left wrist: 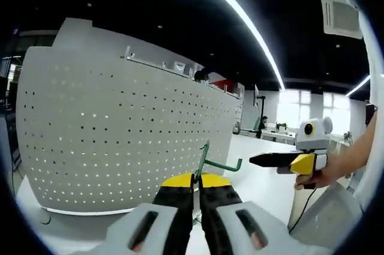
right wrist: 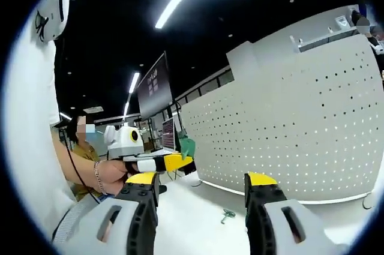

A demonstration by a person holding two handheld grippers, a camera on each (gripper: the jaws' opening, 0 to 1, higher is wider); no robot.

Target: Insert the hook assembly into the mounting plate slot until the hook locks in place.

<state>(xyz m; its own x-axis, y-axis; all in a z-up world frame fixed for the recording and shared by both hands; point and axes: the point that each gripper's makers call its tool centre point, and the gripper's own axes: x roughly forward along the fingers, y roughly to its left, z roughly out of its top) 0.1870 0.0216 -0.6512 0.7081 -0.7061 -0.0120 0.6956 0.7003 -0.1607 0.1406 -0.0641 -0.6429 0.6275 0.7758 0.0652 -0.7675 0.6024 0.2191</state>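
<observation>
Left gripper view: left claw (left wrist: 197, 190) clamping green hook (left wrist: 211, 162) facing pegboard (left wrist: 120, 123), approach step; needing tip-to-slot alignment; right claw (right wrist: 204, 192) hanging apart, empty

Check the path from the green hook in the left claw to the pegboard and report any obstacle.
Nothing visible blocks it: the left claw holds the green hook with only open air before the white pegboard. The right claw hovers off to the side.

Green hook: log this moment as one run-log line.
left gripper: shut on green hook | right gripper: open, empty | pegboard: upright, hook not inserted | spare hook: on table
</observation>
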